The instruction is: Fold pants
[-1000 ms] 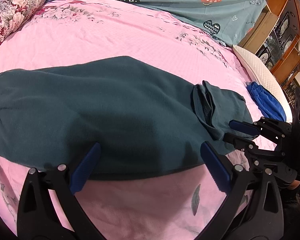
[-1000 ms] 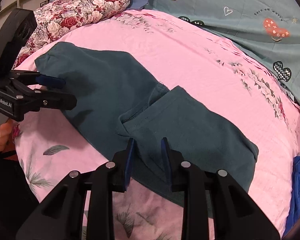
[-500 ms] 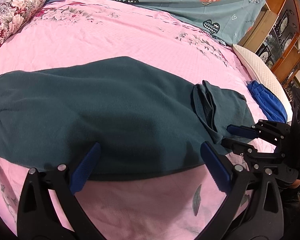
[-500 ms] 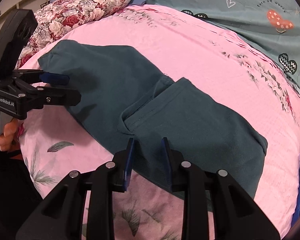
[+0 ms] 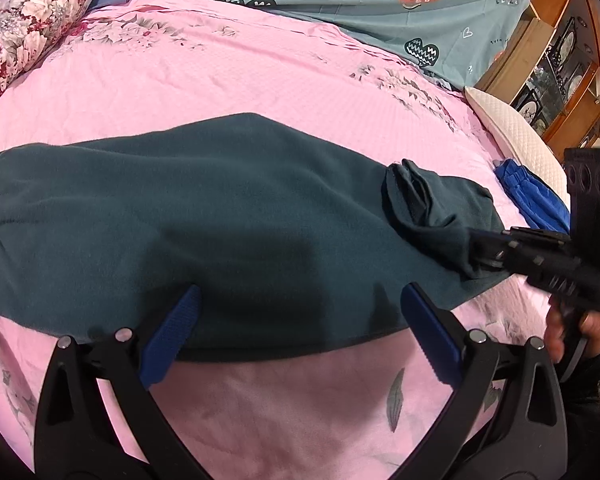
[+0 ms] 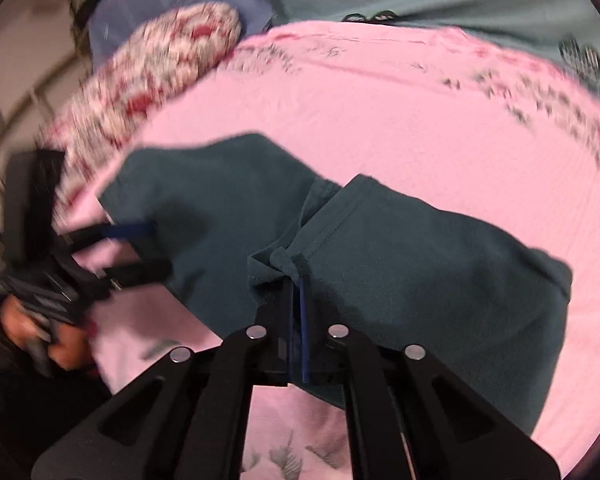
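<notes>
Since a second ago the right gripper (image 6: pixel 296 280) has been clamped onto the hem of the dark green pants (image 5: pixel 220 216) spread across the pink bedsheet (image 5: pixel 260 76), while the left gripper (image 5: pixel 300 320) is held wide over their near edge, so a lift-and-carry fold toward the waistband seems called for next.

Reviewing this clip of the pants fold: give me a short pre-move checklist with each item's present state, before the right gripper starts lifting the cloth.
1. Right gripper shut on the dark green pants: ok; cloth edge is pinched between its jaws.
2. Left gripper holding cloth: not ok; jaws wide open, poised at the near edge of the pants.
3. Pants lying flat on the pink bedsheet: ok, apart from a bunched fold by the right gripper.
4. Fold path free: ok; the blue garment and the floral pillow lie off to the sides.
5. How many cloth layers the right gripper holds: cannot tell.
</notes>
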The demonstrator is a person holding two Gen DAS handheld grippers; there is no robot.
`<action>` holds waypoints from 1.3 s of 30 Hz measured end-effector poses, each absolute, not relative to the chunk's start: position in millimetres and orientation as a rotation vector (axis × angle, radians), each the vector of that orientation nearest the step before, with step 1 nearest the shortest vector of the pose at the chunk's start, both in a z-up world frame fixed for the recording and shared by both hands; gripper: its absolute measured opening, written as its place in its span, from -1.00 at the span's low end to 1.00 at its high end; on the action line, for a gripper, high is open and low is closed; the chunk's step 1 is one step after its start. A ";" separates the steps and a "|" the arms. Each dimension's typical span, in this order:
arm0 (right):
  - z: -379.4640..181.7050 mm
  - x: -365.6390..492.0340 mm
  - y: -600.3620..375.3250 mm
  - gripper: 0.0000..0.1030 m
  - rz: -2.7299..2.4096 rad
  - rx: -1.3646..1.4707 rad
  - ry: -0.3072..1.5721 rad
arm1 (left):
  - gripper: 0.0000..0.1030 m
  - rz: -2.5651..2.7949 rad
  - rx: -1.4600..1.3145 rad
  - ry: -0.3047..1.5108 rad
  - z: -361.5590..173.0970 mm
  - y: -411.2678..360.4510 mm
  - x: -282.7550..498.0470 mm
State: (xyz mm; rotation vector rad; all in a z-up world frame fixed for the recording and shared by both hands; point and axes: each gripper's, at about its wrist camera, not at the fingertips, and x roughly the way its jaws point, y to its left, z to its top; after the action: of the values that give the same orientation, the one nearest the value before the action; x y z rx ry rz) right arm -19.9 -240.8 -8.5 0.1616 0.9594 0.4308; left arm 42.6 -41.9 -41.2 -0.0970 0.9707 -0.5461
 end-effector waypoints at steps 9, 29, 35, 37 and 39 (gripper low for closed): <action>13.3 -17.9 -238.9 -0.94 0.630 0.350 0.912 | 0.96 -0.547 -0.102 0.971 -41.3 -41.5 41.8; 34.2 -45.1 -335.8 0.04 0.222 0.265 0.805 | 0.96 -0.705 -0.118 0.862 -2.9 -65.5 30.6; 3.8 -39.5 -376.9 0.04 0.251 0.453 0.901 | 0.96 -0.855 0.020 0.847 -0.6 -138.2 21.8; -8.6 -29.3 -375.5 0.04 0.287 0.479 0.926 | 0.96 -0.839 0.038 0.888 -15.2 -155.3 33.5; -18.7 -11.7 -381.3 0.03 0.280 0.514 0.928 | 0.96 -0.786 0.043 1.026 -43.7 -165.8 50.9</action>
State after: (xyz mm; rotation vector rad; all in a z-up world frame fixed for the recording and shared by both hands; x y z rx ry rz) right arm -11.7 -381.3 -18.7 0.5139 0.9283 0.2801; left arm 50.9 -165.8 -43.7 0.0431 1.0258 -0.7858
